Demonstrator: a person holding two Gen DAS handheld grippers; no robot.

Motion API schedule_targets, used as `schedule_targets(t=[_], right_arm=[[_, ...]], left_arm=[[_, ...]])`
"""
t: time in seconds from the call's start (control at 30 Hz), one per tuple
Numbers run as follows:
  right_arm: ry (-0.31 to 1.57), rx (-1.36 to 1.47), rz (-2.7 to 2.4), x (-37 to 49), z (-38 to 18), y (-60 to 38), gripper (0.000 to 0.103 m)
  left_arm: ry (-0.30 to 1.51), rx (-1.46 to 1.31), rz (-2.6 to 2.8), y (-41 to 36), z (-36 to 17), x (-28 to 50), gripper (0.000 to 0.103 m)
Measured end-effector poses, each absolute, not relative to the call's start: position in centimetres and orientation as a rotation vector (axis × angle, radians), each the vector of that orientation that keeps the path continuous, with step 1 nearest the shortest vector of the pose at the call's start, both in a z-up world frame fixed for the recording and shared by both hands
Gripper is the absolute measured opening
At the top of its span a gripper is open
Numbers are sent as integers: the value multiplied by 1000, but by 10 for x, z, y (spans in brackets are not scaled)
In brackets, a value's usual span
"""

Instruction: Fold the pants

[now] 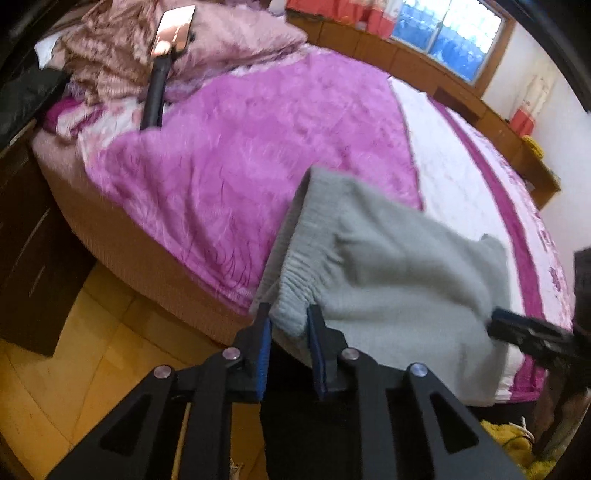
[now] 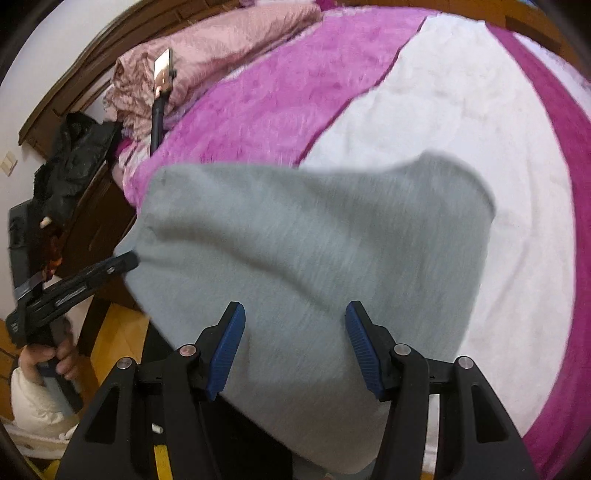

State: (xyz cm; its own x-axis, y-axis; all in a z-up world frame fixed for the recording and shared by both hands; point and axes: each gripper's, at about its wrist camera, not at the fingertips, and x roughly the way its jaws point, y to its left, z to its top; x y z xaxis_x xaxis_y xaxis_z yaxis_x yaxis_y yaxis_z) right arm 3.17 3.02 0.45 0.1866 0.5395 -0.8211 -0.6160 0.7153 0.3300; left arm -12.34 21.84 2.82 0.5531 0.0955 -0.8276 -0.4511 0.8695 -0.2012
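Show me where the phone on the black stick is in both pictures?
Left wrist view: the phone is at the top left, on its black stick, leaning on the pink quilt.
Right wrist view: the phone is at the upper left, in front of the same quilt.
Shared landmark: the grey pants over the bed's near edge.

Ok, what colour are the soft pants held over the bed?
Plain light grey pants, no pattern; clearest in the right wrist view.
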Motion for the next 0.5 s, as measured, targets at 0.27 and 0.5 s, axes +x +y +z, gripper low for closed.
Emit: schedule_targets(t=[0.27,0.5], right_arm=[[1029,-77,730,67,22,28,50],[1053,-99,679,83,-4,37,50]], left_arm=[[826,-267,252,189,80,-108,28],[856,-230,185,179,48,-41,29]])
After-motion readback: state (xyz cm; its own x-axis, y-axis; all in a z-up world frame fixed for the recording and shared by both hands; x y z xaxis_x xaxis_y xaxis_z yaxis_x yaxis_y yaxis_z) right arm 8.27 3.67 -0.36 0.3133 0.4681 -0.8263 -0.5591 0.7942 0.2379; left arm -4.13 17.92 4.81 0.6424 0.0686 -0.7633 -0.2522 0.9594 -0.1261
